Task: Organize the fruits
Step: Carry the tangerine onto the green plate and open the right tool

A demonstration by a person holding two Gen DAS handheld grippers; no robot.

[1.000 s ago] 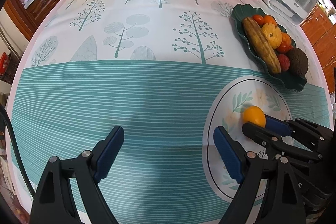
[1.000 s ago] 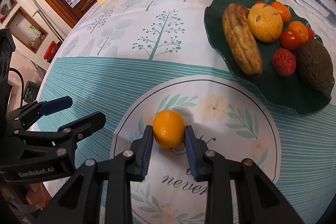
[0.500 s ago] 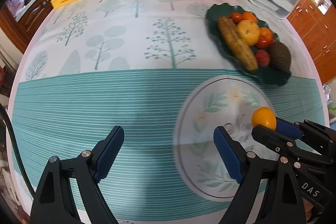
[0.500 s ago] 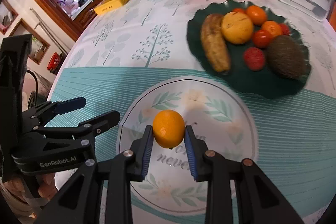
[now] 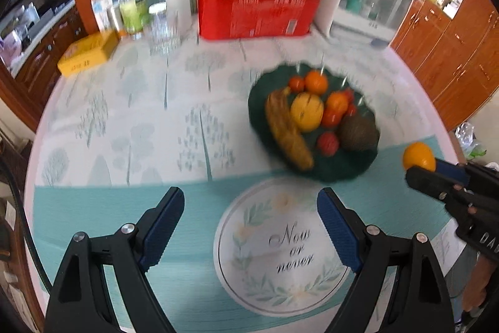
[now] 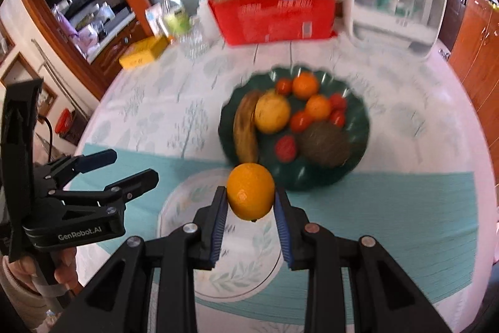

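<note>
Lifted off the table since 1 second ago, the orange [image 6: 250, 191] sits clamped in the right gripper [image 6: 249, 208] near the green plate [image 6: 358, 127], left gripper [image 5: 249, 227] wide; dropped onto the heaped fruit, it could roll off.

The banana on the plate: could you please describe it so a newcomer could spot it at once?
Find the dark green plate on the round table, before the red box. The banana lies along its left side: the only long, brown-speckled fruit; its neighbours are round.
</note>
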